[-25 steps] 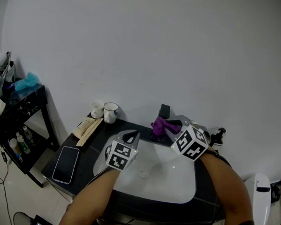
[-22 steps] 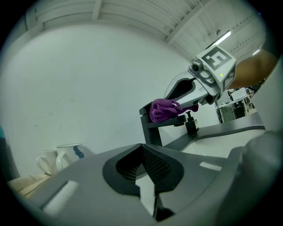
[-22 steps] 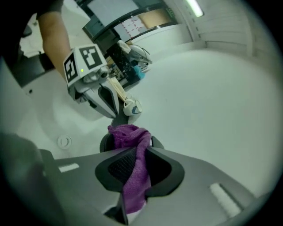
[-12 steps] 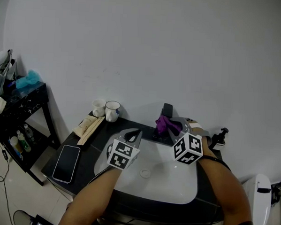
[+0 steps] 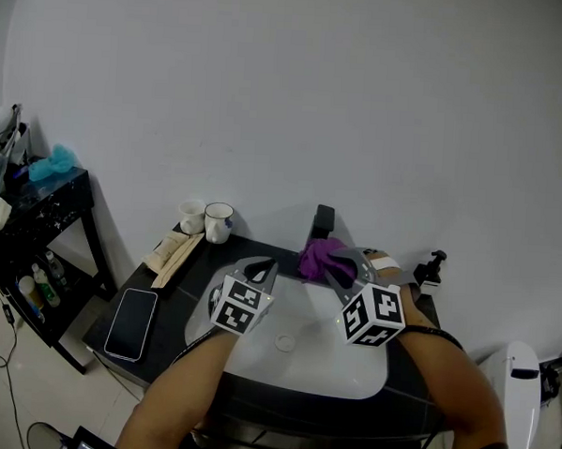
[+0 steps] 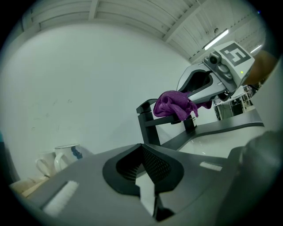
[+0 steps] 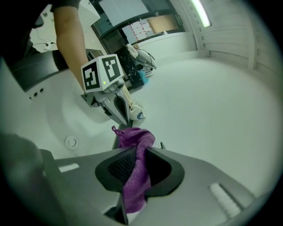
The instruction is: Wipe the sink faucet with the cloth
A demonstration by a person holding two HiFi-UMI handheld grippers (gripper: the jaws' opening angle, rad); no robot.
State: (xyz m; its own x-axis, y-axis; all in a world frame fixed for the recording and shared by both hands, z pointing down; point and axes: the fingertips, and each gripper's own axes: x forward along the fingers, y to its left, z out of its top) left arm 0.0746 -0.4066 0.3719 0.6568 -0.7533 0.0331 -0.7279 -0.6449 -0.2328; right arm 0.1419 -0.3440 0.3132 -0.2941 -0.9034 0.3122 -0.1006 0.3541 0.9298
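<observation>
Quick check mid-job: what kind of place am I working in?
Probably a washroom, possibly a mock-up: a white sink with a black faucet, set in a dark counter holding two mugs.

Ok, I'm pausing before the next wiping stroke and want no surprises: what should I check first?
1. Firm grip: ok. The right gripper is shut on the purple cloth.
2. Contact: ok. The purple cloth lies on the faucet spout.
3. Free path: ok. The left gripper is shut, empty, over the sink, apart from the faucet.
4. Bystanders: ok. The mugs stand off to the faucet's left.
5. Share of the faucet already wiped: cannot tell.
</observation>
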